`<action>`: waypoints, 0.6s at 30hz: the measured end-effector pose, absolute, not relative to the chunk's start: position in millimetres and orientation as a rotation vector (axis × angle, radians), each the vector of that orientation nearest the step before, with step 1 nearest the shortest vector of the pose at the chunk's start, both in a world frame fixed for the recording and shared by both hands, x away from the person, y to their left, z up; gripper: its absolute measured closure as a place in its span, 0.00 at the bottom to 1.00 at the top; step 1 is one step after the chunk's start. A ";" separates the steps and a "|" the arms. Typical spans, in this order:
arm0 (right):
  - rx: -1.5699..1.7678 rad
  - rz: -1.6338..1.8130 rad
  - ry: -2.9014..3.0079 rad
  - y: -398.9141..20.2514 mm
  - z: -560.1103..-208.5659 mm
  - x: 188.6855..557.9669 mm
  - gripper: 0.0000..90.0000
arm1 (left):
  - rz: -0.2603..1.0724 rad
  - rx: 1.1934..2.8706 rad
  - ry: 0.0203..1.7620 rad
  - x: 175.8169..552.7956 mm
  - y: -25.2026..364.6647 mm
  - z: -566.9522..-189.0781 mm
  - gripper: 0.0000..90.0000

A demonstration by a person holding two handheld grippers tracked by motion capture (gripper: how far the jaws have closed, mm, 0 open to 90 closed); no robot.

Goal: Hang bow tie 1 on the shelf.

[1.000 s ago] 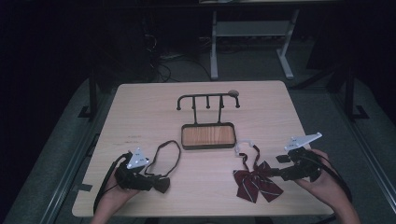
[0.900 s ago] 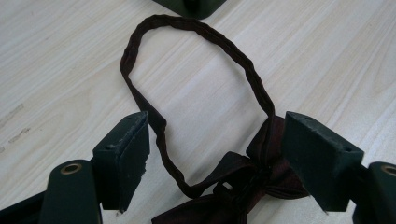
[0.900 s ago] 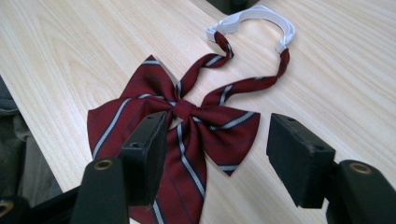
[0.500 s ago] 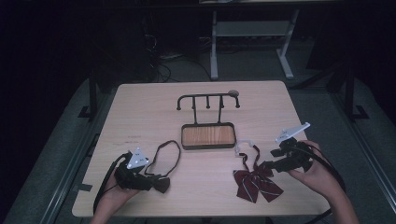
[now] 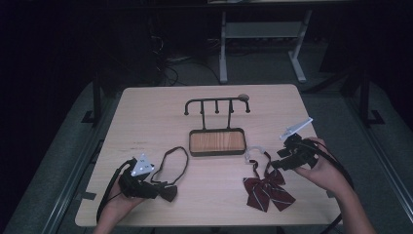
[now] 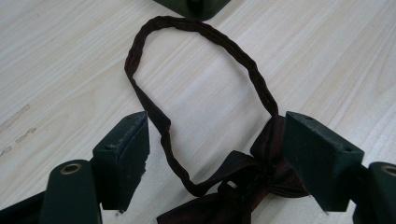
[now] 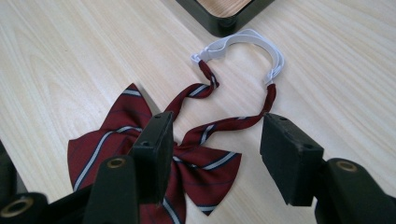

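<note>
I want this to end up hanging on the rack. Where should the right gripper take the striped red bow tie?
Probably the strap loop near its white elastic, not the flat bow. On the striped red bow tie that loop lies open toward the rack. Bring the right gripper down from above, its open fingers astride one strand.

Rack (image 5: 216, 127) behind, bow ties (image 5: 267, 189) flanking it

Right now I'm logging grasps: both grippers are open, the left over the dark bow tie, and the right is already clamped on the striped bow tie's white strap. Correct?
Not quite. The right gripper isn't clamped on the white strap: in the right gripper view its jaws stand open above the striped bow tie, with the strap lying free beyond them. The left gripper is indeed open over the dark bow tie.
</note>
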State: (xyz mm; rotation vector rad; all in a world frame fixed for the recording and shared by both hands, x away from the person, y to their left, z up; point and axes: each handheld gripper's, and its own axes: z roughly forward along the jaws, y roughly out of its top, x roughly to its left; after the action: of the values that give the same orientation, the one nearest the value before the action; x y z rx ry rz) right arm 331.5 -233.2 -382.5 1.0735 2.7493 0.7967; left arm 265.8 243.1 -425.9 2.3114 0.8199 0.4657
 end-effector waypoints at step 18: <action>1.062 0.720 2.797 -223.0 -377.9 361.1 0.50 | 0.460 2.319 0.821 265.8 243.2 -426.5 0.27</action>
State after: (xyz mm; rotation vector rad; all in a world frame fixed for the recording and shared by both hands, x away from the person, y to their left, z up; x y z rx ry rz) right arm 361.1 -223.0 -377.9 1.0623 2.7975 0.7196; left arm 265.8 243.2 -426.5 2.3192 0.8208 0.4599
